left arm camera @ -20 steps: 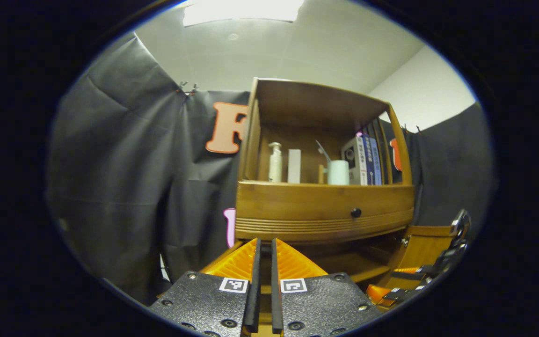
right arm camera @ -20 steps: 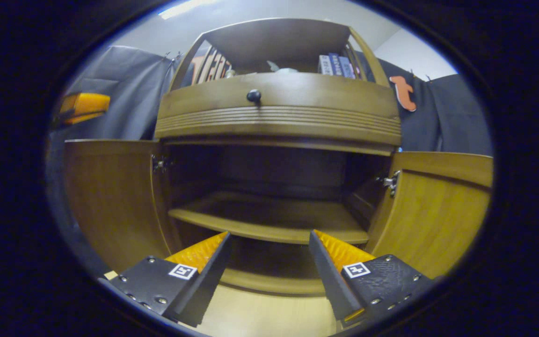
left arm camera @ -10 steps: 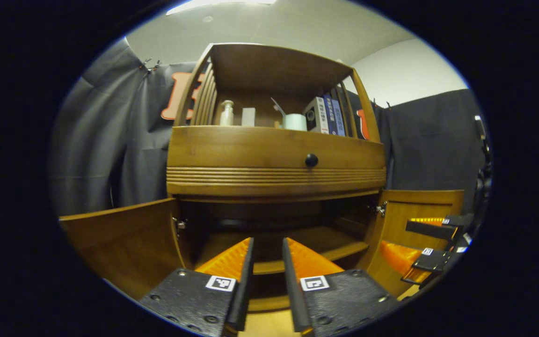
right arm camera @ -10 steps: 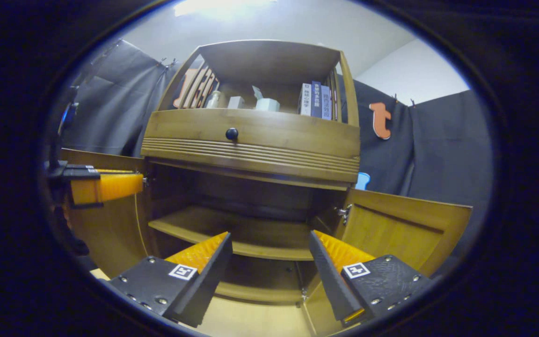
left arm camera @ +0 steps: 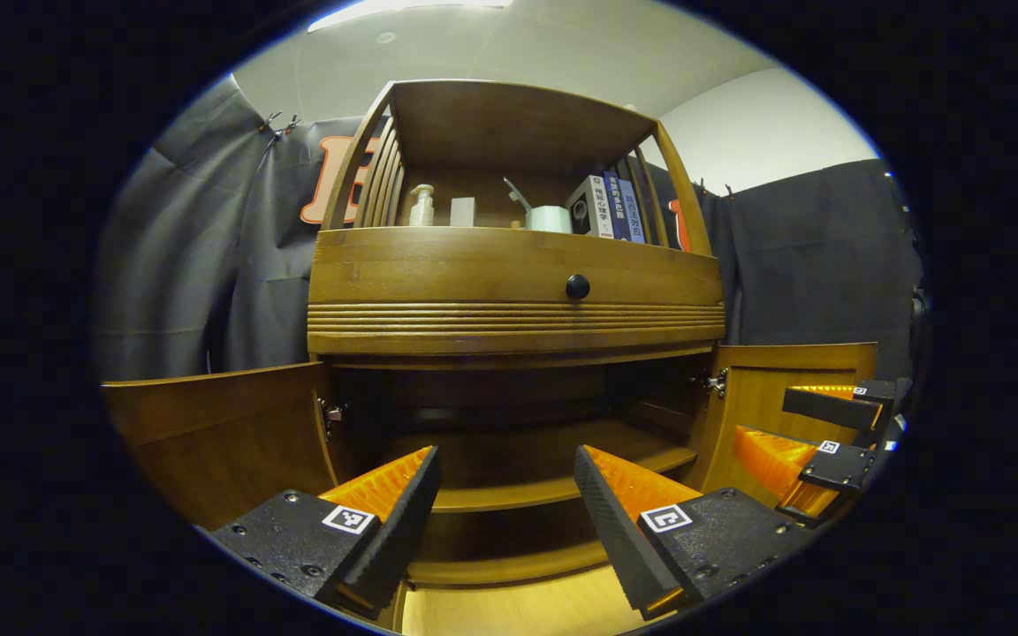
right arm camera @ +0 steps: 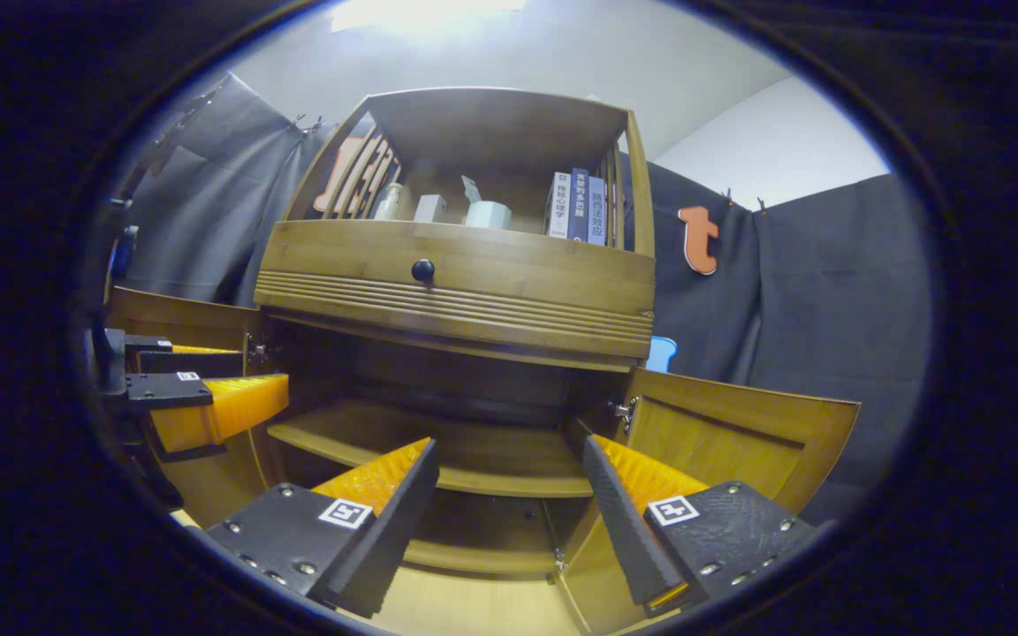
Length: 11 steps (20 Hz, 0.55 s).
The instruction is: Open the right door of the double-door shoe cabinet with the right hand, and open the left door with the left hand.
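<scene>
The wooden shoe cabinet (left arm camera: 509, 265) faces me with both lower doors swung open. In the left gripper view, the left door (left arm camera: 217, 424) stands out at the left and the right door (left arm camera: 792, 371) at the right. My left gripper (left arm camera: 505, 452) is open with nothing between its fingers, in front of the dark inside. My right gripper (left arm camera: 796, 428) hangs open just in front of the right door. In the right gripper view, the right gripper (right arm camera: 509, 442) is open and empty before the inner shelf (right arm camera: 474, 455). The right door (right arm camera: 739, 442) is at the right there, and the left gripper (right arm camera: 248, 380) is beside the left door (right arm camera: 164, 314).
Above the doors is a drawer with a black knob (left arm camera: 577, 286). The top shelf holds a pump bottle (left arm camera: 421, 205), a small box, a cup (left arm camera: 549, 218) and books (left arm camera: 615, 208). Pale wooden floor (left arm camera: 509, 609) lies below the cabinet. Black cloth walls stand on both sides.
My left gripper went from shut to open and turned to face the cabinet's inside. The right gripper stayed open and drew back a little from the cabinet.
</scene>
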Tool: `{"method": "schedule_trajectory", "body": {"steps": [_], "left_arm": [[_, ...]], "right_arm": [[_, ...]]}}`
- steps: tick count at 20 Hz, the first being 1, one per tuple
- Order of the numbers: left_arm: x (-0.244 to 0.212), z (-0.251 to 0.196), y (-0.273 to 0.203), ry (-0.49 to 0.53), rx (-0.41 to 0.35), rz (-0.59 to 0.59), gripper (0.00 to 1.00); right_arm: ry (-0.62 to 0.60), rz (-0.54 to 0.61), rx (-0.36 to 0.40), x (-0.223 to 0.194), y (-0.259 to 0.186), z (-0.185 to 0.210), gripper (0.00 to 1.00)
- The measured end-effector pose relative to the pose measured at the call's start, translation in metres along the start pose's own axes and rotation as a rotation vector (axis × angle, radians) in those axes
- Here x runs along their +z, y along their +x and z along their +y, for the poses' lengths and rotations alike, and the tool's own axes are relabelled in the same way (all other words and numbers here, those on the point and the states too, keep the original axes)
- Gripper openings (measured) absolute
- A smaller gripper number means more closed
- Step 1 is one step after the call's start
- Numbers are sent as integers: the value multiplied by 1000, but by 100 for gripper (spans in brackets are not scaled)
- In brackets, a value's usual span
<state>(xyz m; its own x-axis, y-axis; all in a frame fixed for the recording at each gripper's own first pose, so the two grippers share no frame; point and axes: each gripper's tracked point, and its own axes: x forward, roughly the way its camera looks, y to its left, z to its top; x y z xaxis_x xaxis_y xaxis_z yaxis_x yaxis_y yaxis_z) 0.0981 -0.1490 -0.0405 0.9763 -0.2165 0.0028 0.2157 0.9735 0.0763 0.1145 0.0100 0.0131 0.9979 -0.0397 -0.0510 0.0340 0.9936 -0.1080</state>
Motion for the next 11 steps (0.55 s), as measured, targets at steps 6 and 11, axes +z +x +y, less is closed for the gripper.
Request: {"method": "schedule_trajectory", "body": {"steps": [6, 11], "left_arm": [[-13, 11, -4, -86, -22, 29, 94], [-11, 10, -2, -83, -66, 21, 94]], "right_arm": [[8, 9, -44, 2, -6, -4, 98], [-2, 12, -93, 3, -23, -9, 98]]}}
